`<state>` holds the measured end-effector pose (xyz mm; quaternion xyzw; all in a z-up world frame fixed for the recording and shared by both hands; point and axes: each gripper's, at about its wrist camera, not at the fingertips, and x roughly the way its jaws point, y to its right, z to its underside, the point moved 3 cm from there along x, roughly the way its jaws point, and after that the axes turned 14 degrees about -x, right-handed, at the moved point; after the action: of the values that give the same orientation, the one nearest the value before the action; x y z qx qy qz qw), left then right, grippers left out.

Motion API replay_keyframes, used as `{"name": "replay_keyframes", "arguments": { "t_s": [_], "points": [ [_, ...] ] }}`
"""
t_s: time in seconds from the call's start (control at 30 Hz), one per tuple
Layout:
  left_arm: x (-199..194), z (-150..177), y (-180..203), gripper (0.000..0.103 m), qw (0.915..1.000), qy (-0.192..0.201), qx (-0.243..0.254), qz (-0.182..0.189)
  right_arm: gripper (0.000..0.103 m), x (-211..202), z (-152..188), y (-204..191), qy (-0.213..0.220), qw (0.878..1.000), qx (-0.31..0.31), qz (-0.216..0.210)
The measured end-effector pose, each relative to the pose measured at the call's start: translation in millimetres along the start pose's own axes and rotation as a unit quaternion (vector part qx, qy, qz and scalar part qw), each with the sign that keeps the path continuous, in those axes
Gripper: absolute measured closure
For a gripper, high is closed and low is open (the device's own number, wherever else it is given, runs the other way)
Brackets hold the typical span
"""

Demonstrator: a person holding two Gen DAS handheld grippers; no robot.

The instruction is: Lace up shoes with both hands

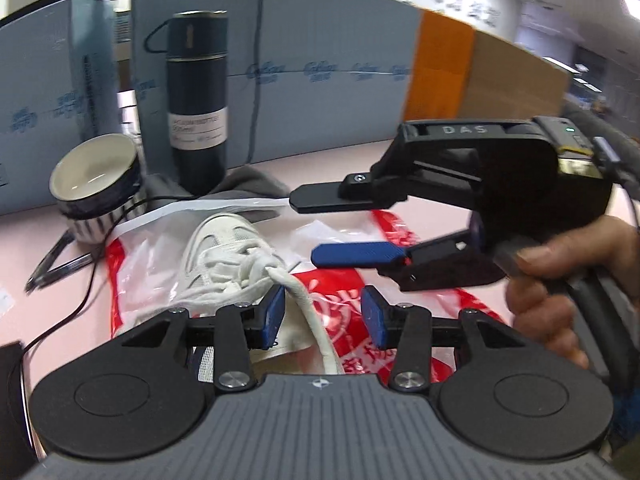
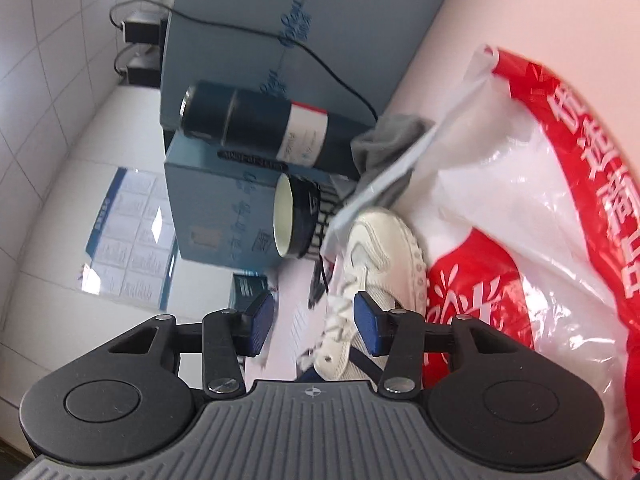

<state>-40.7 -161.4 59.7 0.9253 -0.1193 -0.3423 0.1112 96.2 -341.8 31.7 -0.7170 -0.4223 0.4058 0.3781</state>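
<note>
A white sneaker (image 1: 224, 256) lies on a red and white plastic bag (image 1: 352, 300) on the pink table. Its white lace (image 1: 308, 312) runs from the eyelets toward me, passing between the blue pads of my left gripper (image 1: 323, 314), which is open and not clamping it. My right gripper (image 1: 304, 226) is in the left wrist view at the right, held by a hand, open and empty, just right of the shoe. In the right wrist view my right gripper (image 2: 314, 320) is open above the sneaker (image 2: 380, 256).
A dark blue thermos (image 1: 198, 100) stands behind the shoe, with a striped cup (image 1: 98, 188) to its left and a grey cloth (image 1: 248, 184) under it. Blue boxes (image 1: 320, 72) form a wall at the back. A black cable (image 1: 76, 300) and pens (image 1: 56, 264) lie at the left.
</note>
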Motion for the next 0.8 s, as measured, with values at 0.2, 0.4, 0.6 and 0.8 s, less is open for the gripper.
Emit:
{"name": "replay_keyframes", "arguments": {
  "t_s": [0.2, 0.4, 0.6, 0.8],
  "points": [
    [12, 5, 4, 0.079, 0.9982, 0.024, -0.032, -0.046, 0.06, 6, 4, 7, -0.007, 1.0, 0.011, -0.009],
    [15, 4, -1, 0.09, 0.997, 0.029, -0.046, -0.056, 0.068, 14, 8, 7, -0.021, 1.0, 0.01, -0.019],
    [17, 3, -1, 0.089, 0.9966, 0.027, -0.049, -0.06, 0.085, 18, 10, 7, -0.026, 1.0, -0.003, -0.002],
    [18, 4, 0, 0.089, 0.9971, 0.027, -0.043, -0.057, 0.099, 13, 11, 8, -0.018, 1.0, -0.004, -0.003]
  ]
}}
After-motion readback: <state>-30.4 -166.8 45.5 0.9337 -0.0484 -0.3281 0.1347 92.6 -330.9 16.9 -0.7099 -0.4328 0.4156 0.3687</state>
